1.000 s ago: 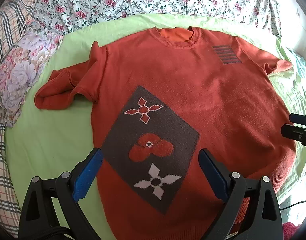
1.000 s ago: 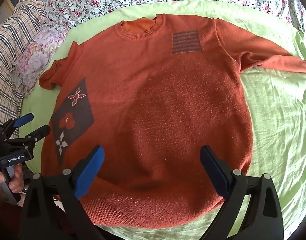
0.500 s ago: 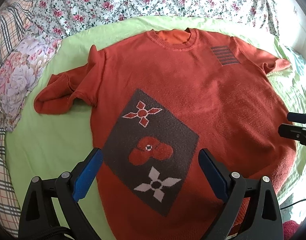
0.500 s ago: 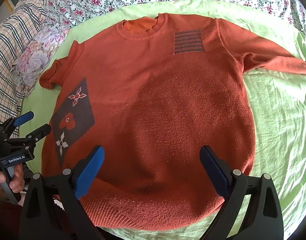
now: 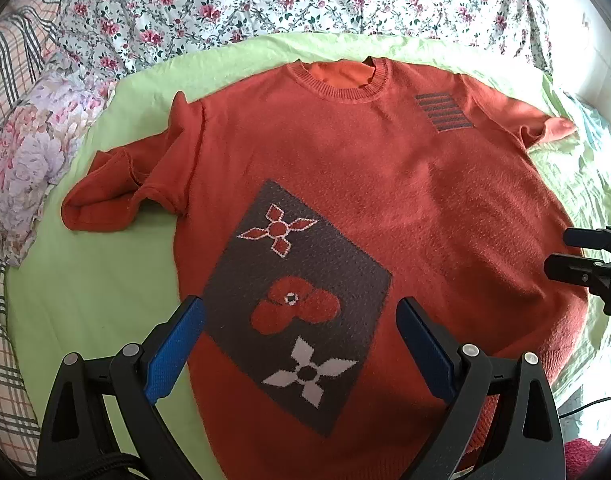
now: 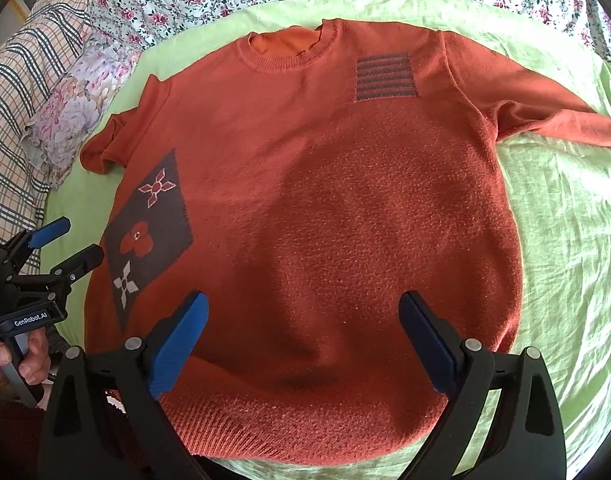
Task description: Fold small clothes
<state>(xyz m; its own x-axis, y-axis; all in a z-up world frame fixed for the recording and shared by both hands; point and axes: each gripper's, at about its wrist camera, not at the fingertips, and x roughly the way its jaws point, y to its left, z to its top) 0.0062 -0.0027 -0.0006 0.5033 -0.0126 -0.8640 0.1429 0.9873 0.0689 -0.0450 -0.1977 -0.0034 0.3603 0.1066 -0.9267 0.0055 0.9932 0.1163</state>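
Observation:
An orange knit sweater (image 5: 385,184) lies flat, face up, on a green sheet (image 5: 89,280), collar away from me. It has a dark diamond patch with flowers (image 5: 297,296) and a striped patch (image 5: 443,112). Its left sleeve (image 5: 101,196) is crumpled and folded. Its right sleeve (image 6: 545,116) stretches out sideways. My left gripper (image 5: 299,336) is open and empty above the diamond patch near the hem. My right gripper (image 6: 301,332) is open and empty above the hem's middle. The sweater (image 6: 325,208) fills the right wrist view.
A floral quilt (image 5: 265,4) lies beyond the green sheet. A floral pillow (image 5: 29,148) and plaid cloth (image 6: 13,92) lie at the left. The green sheet (image 6: 565,240) extends right of the sweater. A dark red cloth (image 5: 581,454) shows at the bottom right.
Both grippers have drawn back and down slightly, so the sweater sits a little lower in view. Both stay open. The sweater has not moved.

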